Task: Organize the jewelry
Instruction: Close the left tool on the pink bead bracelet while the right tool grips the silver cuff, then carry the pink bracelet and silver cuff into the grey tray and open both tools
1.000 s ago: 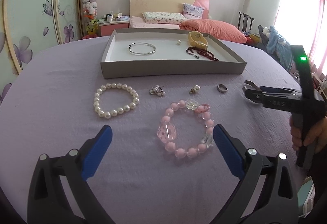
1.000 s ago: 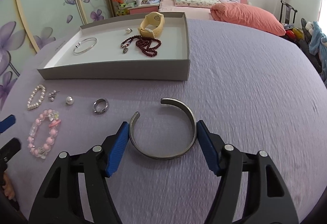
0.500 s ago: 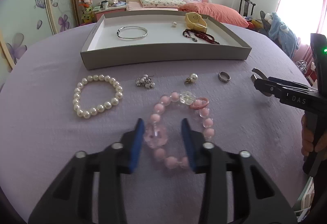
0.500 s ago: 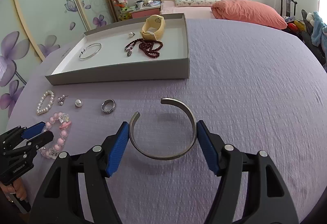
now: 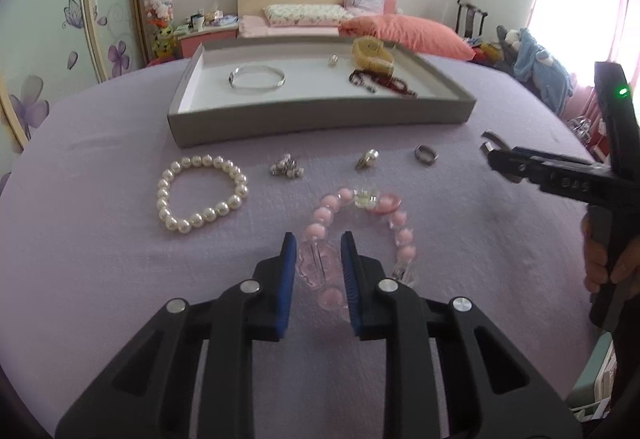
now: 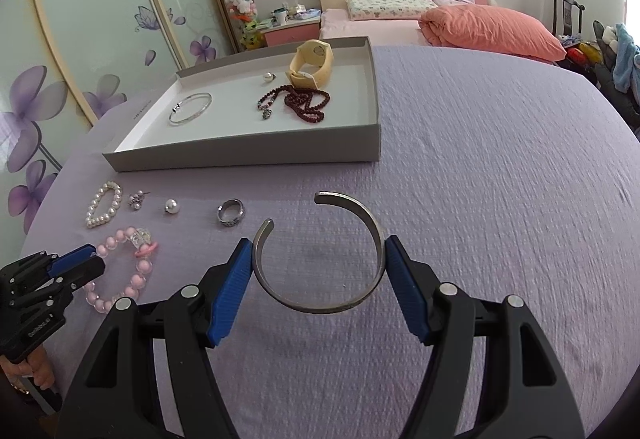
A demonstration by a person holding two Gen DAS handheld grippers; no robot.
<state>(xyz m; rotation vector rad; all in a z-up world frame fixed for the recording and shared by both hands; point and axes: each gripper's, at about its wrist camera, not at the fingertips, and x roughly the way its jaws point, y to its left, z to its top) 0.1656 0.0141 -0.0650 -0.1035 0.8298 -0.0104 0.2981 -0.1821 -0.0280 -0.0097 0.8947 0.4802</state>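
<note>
Lavender cloth (image 6: 500, 167) covers the table in a bedroom w/ pink bed (image 5: 404, 31) and flower-print wardrobe doors (image 6: 80, 51). Left gripper (image 5: 318, 245) is closing on the pink bead bracelet (image 5: 394, 217) (big clear bead betw. the pads). Right gripper (image 6: 319, 253) pinches the open silver cuff bangle (image 6: 372, 219) at both sides. Grey tray (image 6: 248, 157) lies beyond, pearl bracelet (image 5: 200, 195) nearby.

The left tongs (image 5: 318, 259) angle steeply down, jaws closing narrowly. The right tongs (image 6: 319, 265) angle down likewise, jaws spread wide. Fingers (image 5: 600, 263) wrap a handle at three o'clock.
</note>
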